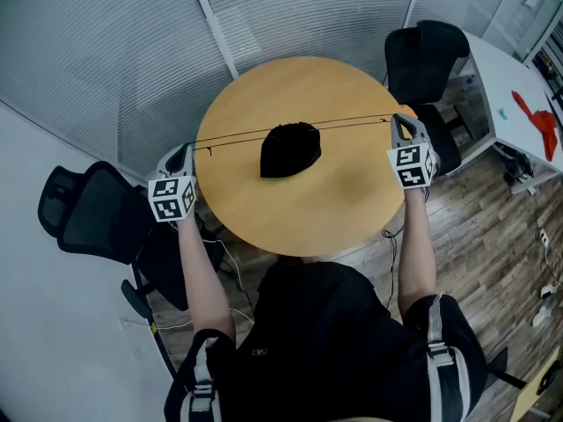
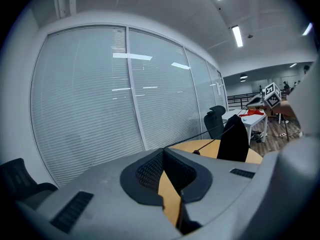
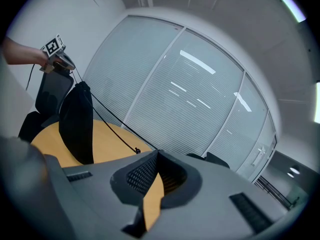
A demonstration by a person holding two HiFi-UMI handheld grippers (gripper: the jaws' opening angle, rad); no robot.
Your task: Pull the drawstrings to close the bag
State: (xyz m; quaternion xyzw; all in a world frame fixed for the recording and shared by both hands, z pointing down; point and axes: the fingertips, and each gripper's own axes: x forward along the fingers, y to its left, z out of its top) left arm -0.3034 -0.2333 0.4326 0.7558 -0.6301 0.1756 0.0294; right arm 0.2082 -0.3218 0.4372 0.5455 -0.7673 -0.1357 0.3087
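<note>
Bag point(image 1: 290, 149) of black cloth sits near the middle of the round counter point(image 1: 290, 214), upright in both gripper views, its top bunched where the two cords leave it. It looks soft, light and limp, so I judge it will lift or slide across the wood rather than resist a pull; only equal, opposite pulls would hold it in place. The left drawstring point(image 1: 237, 136) runs in a straight, taut line out to the left gripper point(image 1: 186, 151), and the right drawstring point(image 1: 361, 120) runs likewise to the right gripper point(image 1: 401, 122). The two grippers are well apart at opposite edges of the counter. Both pairs of fingers are fully closed: the left fingers point(image 2: 147, 171) pinch the left drawstring at their tip, the right fingers point(image 3: 142, 176) pinch the right one, and nothing else lies between them. A knotted end point(image 2: 196, 152) hangs near each grip. The cords are thin and probably slick, so they may creep through a grip under tension; the safest hold is close behind a knot, which would act as a stop. The mouth appears largely gathered, though how tightly cannot be told.
</note>
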